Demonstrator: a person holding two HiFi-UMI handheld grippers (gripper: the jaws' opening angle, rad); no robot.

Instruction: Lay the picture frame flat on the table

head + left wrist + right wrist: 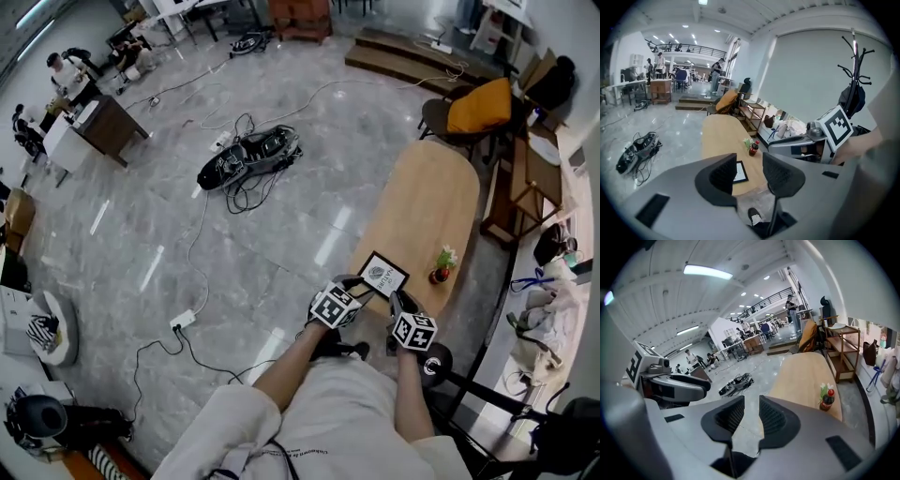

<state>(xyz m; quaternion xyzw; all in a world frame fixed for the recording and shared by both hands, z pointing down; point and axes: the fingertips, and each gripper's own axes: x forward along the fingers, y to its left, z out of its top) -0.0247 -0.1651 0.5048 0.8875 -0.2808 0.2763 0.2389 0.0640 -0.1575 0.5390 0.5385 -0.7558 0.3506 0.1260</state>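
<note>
Head view: the picture frame is seen lying flat on the table, so the left gripper and the right gripper are held spread and empty, near it.

Operator wears a white shirt w/ a line of small dark print near the bottom, plus a dark shoe w/ a white patch. L gripper & R gripper: grey moulded bodies, black ribbed pads. Ea. carries a cube w/ blk/wht square markers.
</note>
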